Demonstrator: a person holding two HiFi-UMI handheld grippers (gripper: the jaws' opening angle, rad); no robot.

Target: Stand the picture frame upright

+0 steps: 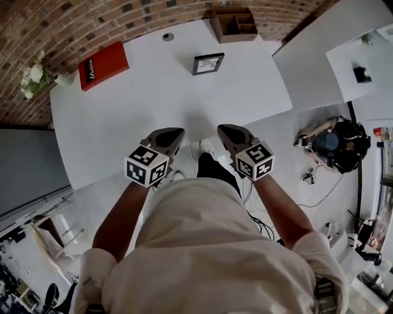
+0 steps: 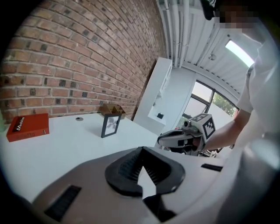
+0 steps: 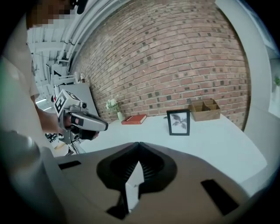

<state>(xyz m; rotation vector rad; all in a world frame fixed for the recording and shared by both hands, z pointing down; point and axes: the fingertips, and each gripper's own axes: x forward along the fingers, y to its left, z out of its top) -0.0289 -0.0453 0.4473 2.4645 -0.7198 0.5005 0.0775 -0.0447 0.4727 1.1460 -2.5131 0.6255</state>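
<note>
Only text in view: white lettering on a dark strip along one edge of the red book [image 1: 103,65], far left on the tabletop [image 1: 153,116]; starts with "M", rest too small to read. Cubes on left claw [image 1: 177,131] and right claw [image 1: 222,129] carry black-and-white square markers, no letters or digits

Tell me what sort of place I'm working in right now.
Likely an office or lab workspace, not a home: a large white table by an exposed red brick wall, a compartmented brown wooden desk organiser on it, and black equipment with loose cables on the grey floor.
</note>
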